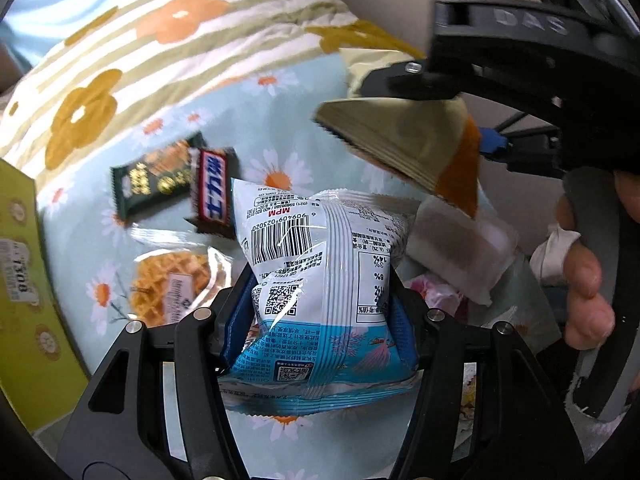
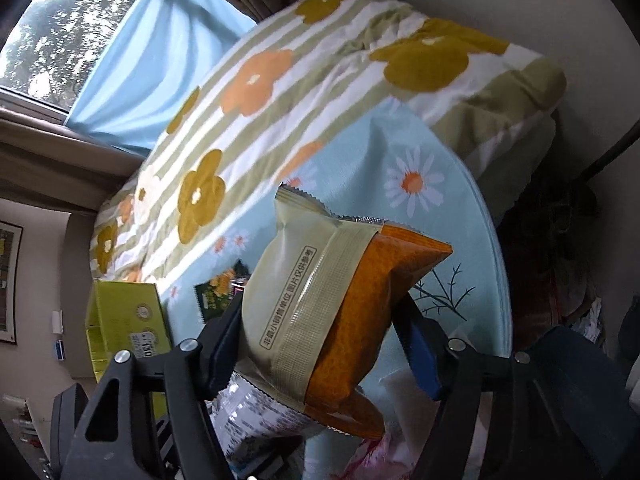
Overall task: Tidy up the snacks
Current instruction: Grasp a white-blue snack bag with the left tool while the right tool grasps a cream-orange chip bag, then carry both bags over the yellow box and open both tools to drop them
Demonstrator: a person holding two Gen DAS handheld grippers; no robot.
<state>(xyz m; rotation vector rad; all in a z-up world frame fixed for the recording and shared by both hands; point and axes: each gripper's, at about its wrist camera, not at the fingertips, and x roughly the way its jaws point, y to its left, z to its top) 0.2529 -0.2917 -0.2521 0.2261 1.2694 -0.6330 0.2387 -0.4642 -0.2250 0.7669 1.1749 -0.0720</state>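
Above floral cloth [image 1: 168, 128], left tongs [image 1: 320, 312] gripping white-blue packet [image 1: 320, 264], right tongs [image 2: 320, 344] gripping beige-orange packet [image 2: 328, 312]

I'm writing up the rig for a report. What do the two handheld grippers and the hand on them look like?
Both grippers, left and right, are matte black, with silver screws and blue pads. The right one's body reads DAS, has a green light and a grey handle. One finger of the hand wears a white wrap.

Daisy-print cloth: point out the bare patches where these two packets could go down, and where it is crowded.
Free: the blue daisy-print cloth between the striped flowered quilt and the cloth's right edge. Crowded: around the dark green wrapper, red-and-white bar and clear-wrapped waffle, beside the yellow-green cardboard box.
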